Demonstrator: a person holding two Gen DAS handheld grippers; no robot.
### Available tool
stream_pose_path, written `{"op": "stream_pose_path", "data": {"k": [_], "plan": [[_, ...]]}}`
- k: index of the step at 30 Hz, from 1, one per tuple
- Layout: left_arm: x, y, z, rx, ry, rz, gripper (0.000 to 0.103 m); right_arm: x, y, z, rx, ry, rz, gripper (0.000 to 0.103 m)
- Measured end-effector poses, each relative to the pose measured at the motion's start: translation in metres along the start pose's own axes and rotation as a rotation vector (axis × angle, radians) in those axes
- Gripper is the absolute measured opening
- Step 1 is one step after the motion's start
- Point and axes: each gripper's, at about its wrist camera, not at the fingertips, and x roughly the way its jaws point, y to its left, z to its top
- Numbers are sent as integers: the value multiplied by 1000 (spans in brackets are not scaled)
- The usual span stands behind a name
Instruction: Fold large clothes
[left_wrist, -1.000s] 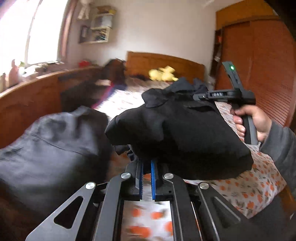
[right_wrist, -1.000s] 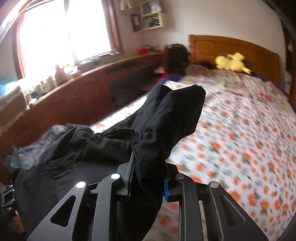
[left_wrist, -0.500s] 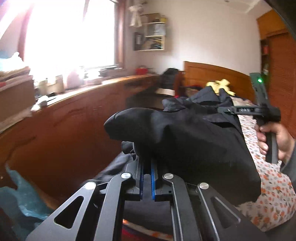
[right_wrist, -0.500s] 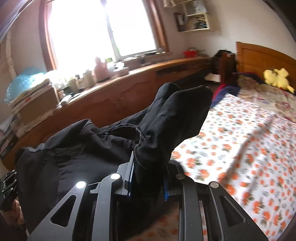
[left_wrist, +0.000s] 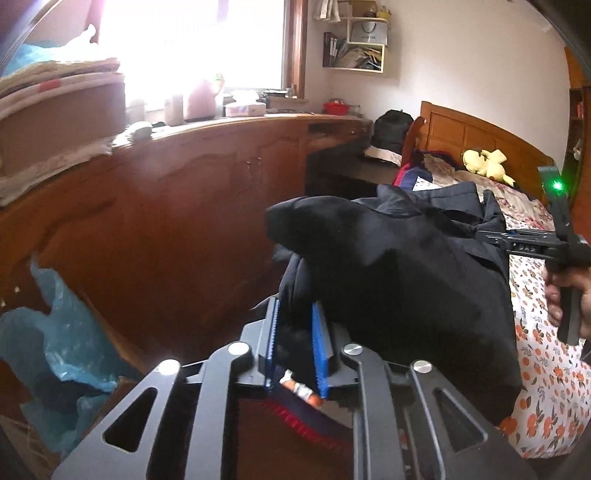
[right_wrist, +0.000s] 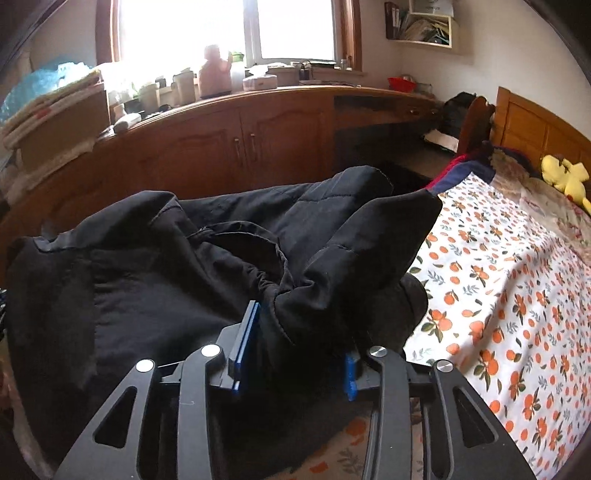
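Observation:
A large black padded jacket (left_wrist: 399, 280) hangs in the air between my two grippers, above the left edge of the bed. My left gripper (left_wrist: 295, 343) is shut on a bunched corner of it, the blue pads pressing the cloth. My right gripper (right_wrist: 295, 350) is shut on another thick fold of the jacket (right_wrist: 207, 266), which covers its right pad. The right gripper's handle (left_wrist: 554, 247) and the hand show at the right of the left wrist view. The jacket's lower part is hidden under my grippers.
The bed with an orange-flowered sheet (right_wrist: 517, 295) lies to the right, a yellow plush toy (right_wrist: 565, 177) near the wooden headboard (left_wrist: 476, 136). Long wooden cabinets (right_wrist: 229, 147) under the window run along the left. Blue plastic bags (left_wrist: 55, 332) sit low left.
Both grippers have swung left and lifted with the jacket, from over the bed towards the cabinets and window. The jacket stays gripped at both ends; the left jaws stand a little wider.

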Motion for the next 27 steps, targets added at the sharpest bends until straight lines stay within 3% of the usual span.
{"op": "stream_pose_path", "data": {"k": [1, 3, 8, 14, 21, 27], "plan": [[-5, -2, -1, 11, -8, 14, 21, -6, -2, -2, -5, -5, -7, 44], [-20, -6, -2, 39, -32, 24, 18, -14, 0, -1, -26, -37, -30, 63], [-56, -41, 14, 86, -113, -25, 18, -44, 1, -12, -64, -90, -2, 62], [-40, -84, 23, 136, -90, -60, 18, -81, 11, -23, -84, -134, 41, 60], [17, -68, 7, 93, 12, 15, 17, -136, 13, -51, -107, -182, 66, 60], [21, -62, -5, 62, 18, 37, 17, -179, 1, -79, -94, -210, 51, 60]]}}
